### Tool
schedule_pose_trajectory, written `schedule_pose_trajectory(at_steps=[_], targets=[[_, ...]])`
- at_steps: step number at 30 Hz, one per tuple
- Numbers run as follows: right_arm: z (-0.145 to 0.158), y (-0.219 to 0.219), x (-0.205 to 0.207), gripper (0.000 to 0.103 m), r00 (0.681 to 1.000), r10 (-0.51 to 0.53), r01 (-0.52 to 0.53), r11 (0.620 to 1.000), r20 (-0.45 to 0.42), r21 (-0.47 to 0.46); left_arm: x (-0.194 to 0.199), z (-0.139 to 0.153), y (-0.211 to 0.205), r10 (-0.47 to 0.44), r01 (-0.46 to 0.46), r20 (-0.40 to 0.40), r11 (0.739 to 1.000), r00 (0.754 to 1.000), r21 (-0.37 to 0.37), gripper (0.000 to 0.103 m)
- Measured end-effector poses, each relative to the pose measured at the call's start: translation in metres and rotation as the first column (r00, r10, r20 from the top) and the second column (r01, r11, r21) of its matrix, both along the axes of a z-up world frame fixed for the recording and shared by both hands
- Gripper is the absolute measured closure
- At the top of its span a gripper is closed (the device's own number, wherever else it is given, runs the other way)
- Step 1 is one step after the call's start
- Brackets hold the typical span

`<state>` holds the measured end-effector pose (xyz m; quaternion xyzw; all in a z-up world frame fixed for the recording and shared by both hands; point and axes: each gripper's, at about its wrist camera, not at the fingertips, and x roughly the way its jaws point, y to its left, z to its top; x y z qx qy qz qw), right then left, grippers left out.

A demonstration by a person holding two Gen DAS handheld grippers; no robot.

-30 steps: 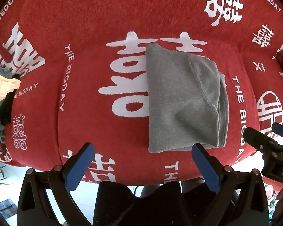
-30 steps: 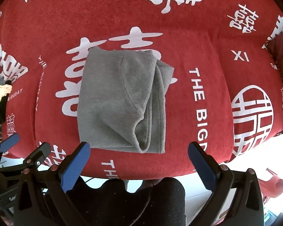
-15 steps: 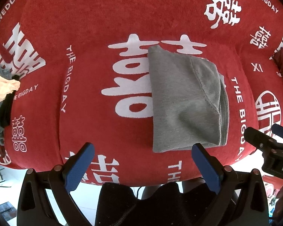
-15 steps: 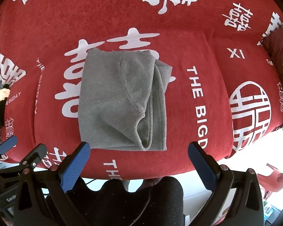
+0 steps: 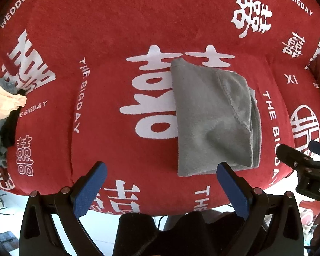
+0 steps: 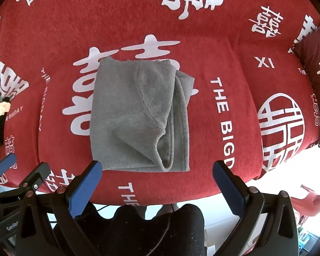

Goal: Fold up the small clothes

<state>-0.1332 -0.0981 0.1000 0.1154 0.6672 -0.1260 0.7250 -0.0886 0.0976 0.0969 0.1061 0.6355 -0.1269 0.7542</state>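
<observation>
Spreading wide and empty, the left gripper [image 5: 160, 183] and right gripper [image 6: 155, 181] are held over the near edge of the red cover [image 6: 234, 32]. Since a second ago, both have been drawn back slightly. The folded grey garment [image 6: 138, 115] has been left lying in place, untouched.

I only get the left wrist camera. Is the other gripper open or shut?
Observer: Open. The right gripper has its fingers spread wide, holding nothing.
Operator: Where's the grey cloth from there?
Observer: The grey cloth lies just beyond those fingers, nearer the left one, not gripped.
Operator: Is it folded tidy?
Observer: Not quite. At its near right corner the layers gape open like a little pocket.
</observation>
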Motion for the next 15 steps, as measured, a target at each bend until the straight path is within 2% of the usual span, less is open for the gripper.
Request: schedule_pose_trajectory(at_steps=[15], targets=[[-0.004, -0.005, -0.002, 0.000, 1.000, 0.027, -0.027, 1.000, 0.013, 0.015, -0.010, -0.001, -0.011, 0.012, -0.012, 0.009, 0.999, 1.000, 0.036, 0.000]])
